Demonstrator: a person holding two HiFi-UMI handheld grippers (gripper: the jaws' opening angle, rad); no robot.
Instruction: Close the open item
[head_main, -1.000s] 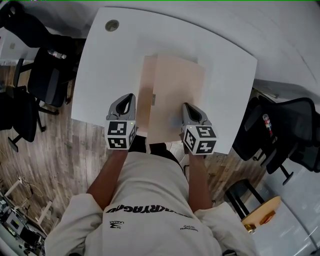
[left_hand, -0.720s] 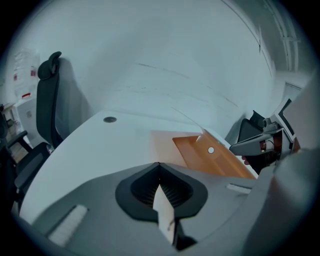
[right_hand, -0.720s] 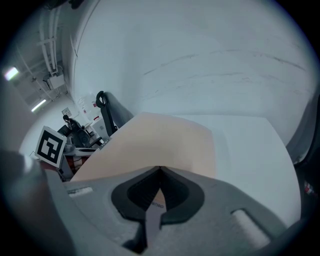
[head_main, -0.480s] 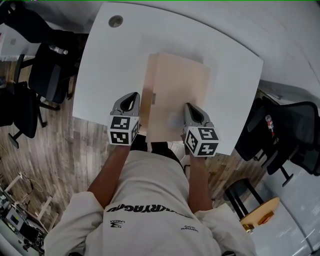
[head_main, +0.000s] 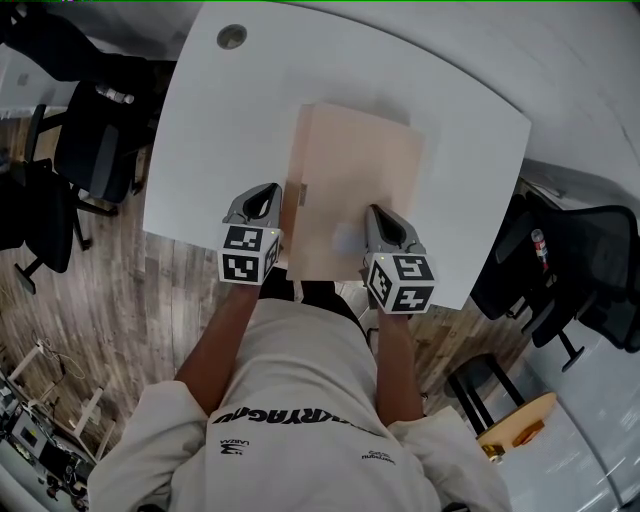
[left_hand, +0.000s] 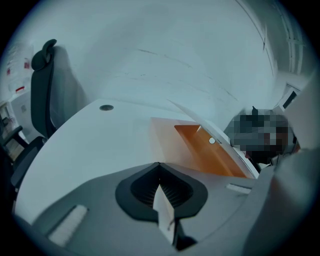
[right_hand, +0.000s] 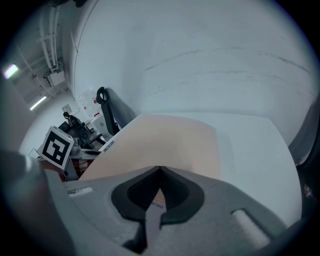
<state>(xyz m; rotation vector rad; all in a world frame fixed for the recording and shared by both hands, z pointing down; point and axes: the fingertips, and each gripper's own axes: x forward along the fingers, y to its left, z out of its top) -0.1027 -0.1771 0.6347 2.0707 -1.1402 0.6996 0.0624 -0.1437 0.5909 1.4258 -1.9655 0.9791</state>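
Office space, wood-plank floor, black swivel chairs L and R of the work area.

1. White rounded-corner bench, w/ small round grey cable port at far-L corner.
2. Flat pale-pink rectangular case with hinged lid: lies mid-bench, towards the near edge. Long axis runs from the person to the far side, far end angled slightly R. Lid is partly raised, and the gap opens to the L. L gripper view shows orange lining in that gap and a small round white stud on the lid edge. Contents: can't tell.
3. Left hand-held gripper: jaws pressed together, nothing between them. Tip just beside the case's L long edge, near end; contact can't be told.
4. Right hand-held gripper: jaws pressed together, nothing between them. Tip over the lid's near-R part; contact can't be told.
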